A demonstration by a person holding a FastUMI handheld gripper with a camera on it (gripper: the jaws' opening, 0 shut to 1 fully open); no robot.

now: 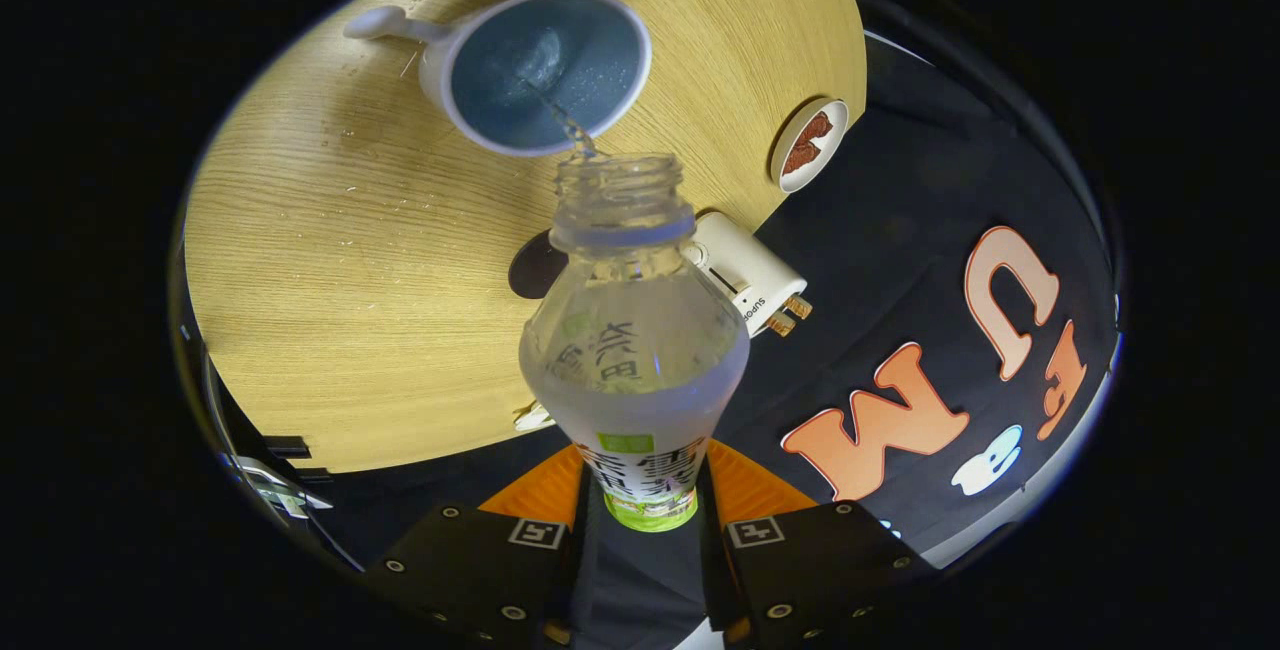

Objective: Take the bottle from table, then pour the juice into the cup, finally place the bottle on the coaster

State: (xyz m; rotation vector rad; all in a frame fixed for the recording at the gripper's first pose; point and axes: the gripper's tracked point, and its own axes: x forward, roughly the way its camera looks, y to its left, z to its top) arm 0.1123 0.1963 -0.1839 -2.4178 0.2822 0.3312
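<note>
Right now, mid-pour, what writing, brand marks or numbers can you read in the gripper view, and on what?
Bottle, tilted toward the cup, gripper shut on its base: printed characters on its wrap, seen inverted, not clear enough to quote.
White box just beyond the bottle: one small line of print, too small to read.
Cup and table: no writing.

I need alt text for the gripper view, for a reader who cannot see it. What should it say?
The gripper holds a clear plastic bottle between its fingers, tilted forward, and a thin stream runs from its open mouth into a white cup on the round wooden table. A round coaster lies near the table's edge, and a white device lies behind the bottle.
</note>
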